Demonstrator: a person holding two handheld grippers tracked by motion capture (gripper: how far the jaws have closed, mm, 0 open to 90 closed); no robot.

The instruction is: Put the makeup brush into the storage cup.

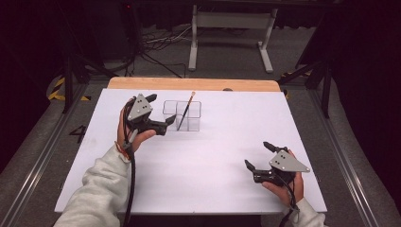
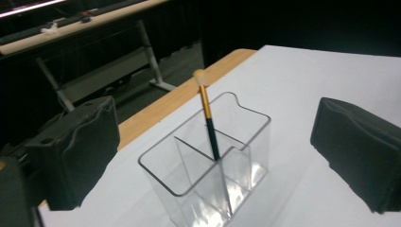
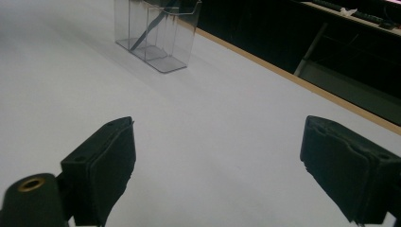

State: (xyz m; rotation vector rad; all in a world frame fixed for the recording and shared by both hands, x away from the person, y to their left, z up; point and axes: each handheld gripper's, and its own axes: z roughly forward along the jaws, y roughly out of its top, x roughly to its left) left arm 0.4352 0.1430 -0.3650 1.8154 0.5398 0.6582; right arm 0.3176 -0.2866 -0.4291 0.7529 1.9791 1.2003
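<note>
A clear plastic organizer [image 1: 182, 115] with divided compartments stands on the white table toward the back. A makeup brush [image 1: 186, 110] with a gold ferrule and pale bristles leans inside it, bristles up. In the left gripper view the brush [image 2: 208, 118] stands in the far compartment of the organizer [image 2: 208, 175]. My left gripper [image 1: 161, 111] hovers just left of the organizer, jaws wide open and nothing between them. Near the front right of the table my right gripper [image 1: 260, 154] is open and holds nothing. From there the organizer [image 3: 156, 33] appears far off.
The white tabletop [image 1: 213, 156] has a wooden strip [image 1: 194, 84] along its far edge. Behind it stand a white table frame [image 1: 231, 33] and cables on the floor. Dark stands flank both sides.
</note>
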